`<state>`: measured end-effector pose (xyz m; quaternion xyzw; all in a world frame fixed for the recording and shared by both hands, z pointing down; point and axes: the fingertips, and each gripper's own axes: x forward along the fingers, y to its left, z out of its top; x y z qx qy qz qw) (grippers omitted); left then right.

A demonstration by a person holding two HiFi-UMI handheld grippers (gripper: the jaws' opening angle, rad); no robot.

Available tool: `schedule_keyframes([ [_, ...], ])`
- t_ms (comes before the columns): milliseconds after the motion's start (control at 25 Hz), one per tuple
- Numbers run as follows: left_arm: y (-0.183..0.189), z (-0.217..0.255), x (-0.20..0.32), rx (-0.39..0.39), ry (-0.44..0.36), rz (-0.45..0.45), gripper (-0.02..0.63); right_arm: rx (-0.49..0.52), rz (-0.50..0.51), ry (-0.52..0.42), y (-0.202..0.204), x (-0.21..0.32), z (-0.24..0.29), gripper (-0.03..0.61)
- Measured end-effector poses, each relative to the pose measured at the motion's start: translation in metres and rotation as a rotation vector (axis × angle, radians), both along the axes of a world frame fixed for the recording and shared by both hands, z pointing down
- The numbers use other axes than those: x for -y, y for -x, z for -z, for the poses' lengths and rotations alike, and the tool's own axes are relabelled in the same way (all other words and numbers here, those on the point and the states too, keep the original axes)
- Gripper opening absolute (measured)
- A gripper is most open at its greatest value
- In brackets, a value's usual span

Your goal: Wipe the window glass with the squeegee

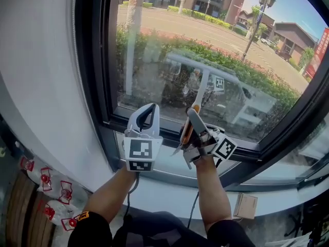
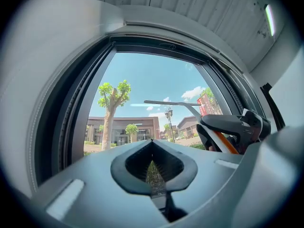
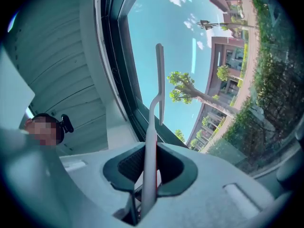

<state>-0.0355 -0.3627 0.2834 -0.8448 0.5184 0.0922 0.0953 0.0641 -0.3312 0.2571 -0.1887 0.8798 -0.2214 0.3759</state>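
- R gripper (image 1: 193, 113) (image 3: 149, 151), lower centre of head view: jaws clamped narrow on the squeegee (image 1: 204, 81) handle. Its own view shows the pale shaft running up between the pads.
- Squeegee shaft rises from the jaws to a thin crossbar blade at centre frame, in front of the lower part of the window glass (image 1: 175, 30). Can't tell if the blade touches the pane.
- L gripper (image 1: 148, 108) (image 2: 152, 144), just left of the R one: jaws closed tip to tip, nothing held; only greenery shows through the gap btwn pads.
- L gripper view: squeegee (image 2: 173, 103) right of centre, crossbar level against the sky.
- Both grippers sit over the bottom rail of the dark window frame (image 1: 95, 71).
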Motion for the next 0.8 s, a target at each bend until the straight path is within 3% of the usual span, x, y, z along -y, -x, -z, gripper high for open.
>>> schedule_keyframes([
  [440, -0.015, -0.053, -0.012, 0.057, 0.089, -0.014, 0.018, -0.001, -0.005, 0.16, -0.005, -0.012, -0.08, 0.048],
  [800, -0.02, -0.06, -0.018, 0.068, 0.105, 0.003, 0.018, -0.025, 0.0, 0.164, -0.007, -0.017, -0.085, 0.048],
])
